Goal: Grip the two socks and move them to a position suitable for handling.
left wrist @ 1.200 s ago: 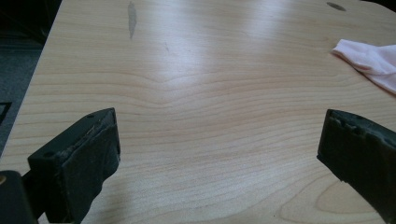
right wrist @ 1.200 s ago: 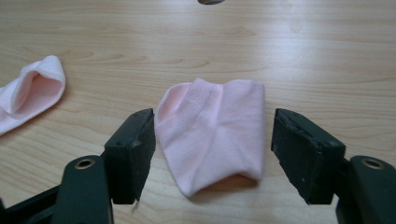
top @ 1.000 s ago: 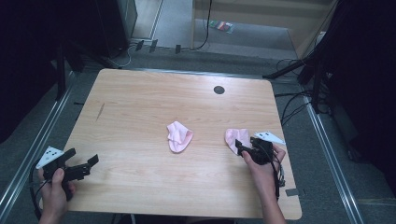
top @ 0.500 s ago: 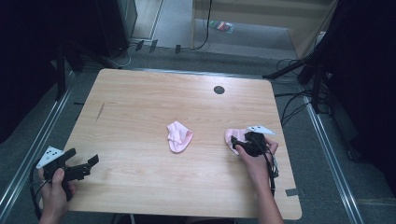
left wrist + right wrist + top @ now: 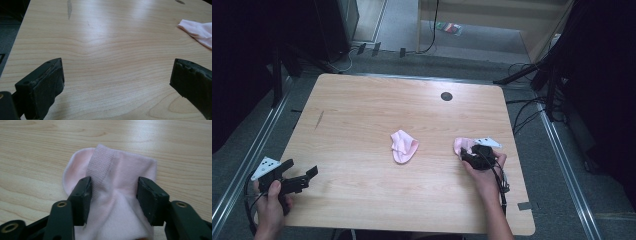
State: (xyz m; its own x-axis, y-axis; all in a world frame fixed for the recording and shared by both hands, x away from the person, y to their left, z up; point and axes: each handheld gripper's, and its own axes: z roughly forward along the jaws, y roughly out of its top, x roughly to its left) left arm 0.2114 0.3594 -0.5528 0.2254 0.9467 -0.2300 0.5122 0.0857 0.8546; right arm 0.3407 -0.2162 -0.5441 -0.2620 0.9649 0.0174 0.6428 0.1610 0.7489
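Pink sock bunched btwn closing right claw, heel end hidden.

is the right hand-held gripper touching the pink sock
Touching: in the right gripper view the right hand-held gripper has both jaws, just closing, set against the bunched pink sock.

In the high view, the right gripper covers most of the pink sock near the tabletop's right edge. The second sock is cut off by the left gripper view's right edge.
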